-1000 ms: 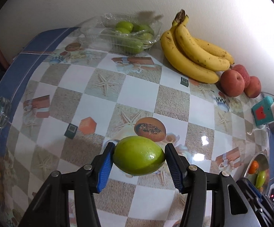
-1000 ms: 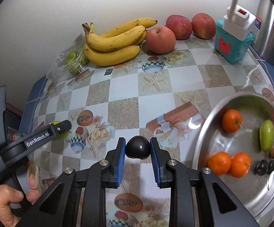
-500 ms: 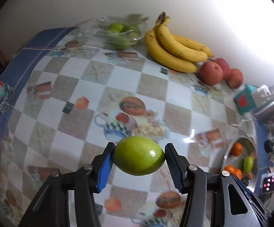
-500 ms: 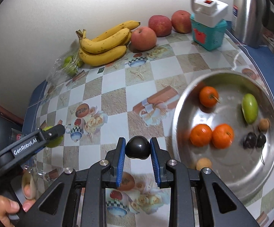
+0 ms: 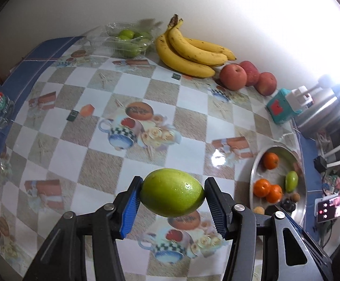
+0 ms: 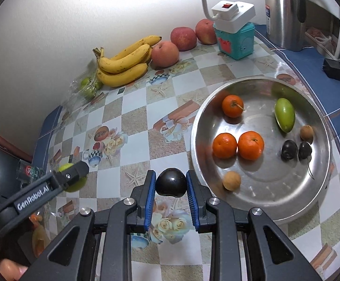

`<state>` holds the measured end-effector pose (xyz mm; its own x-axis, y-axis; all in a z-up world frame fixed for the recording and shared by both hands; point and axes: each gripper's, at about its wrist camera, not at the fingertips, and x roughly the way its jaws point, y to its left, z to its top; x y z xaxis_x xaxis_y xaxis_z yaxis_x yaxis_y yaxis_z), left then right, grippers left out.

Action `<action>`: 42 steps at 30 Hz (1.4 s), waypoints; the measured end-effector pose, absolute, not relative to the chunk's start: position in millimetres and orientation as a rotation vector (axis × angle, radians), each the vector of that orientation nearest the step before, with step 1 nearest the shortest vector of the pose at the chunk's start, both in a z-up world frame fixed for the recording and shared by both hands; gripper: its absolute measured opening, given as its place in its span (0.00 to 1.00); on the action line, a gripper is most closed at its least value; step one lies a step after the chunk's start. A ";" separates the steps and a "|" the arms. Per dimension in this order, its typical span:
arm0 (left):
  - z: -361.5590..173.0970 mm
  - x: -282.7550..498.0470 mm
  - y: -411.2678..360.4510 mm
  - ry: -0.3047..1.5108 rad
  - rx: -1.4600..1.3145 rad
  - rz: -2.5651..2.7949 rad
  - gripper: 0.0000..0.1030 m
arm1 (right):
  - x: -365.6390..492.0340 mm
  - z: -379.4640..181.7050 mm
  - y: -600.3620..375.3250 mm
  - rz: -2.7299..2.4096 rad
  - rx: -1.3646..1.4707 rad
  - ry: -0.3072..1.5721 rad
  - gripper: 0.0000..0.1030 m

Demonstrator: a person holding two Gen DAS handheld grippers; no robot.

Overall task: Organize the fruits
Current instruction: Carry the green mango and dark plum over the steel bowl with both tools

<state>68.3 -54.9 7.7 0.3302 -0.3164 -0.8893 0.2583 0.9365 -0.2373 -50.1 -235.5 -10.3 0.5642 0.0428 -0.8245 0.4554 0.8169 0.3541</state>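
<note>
Checkered tablecloth below — left fingers grasping green fruit; right fingers grasping dark plum.

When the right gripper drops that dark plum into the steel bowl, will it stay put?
Probably not at once: the dark plum looks round and glossy, and the steel bowl is smooth and sloped, so expect rolling toward the oranges. It looks firm, so bruising seems unlikely.

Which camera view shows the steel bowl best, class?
The right wrist view: the steel bowl fills its right side, every fruit inside visible. The left wrist view shows the bowl small and squeezed at the right edge.
</note>
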 end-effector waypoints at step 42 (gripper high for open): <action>-8.3 11.8 -168.6 1.191 0.168 -0.644 0.56 | -88.0 -38.6 -317.4 -0.524 0.717 0.978 0.27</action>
<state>11.8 -168.6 -8.3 0.2169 -0.3768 -0.9005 0.5478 0.8105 -0.2072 -88.0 -317.4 -38.6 0.4690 -0.0814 -0.8794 0.6867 0.6598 0.3052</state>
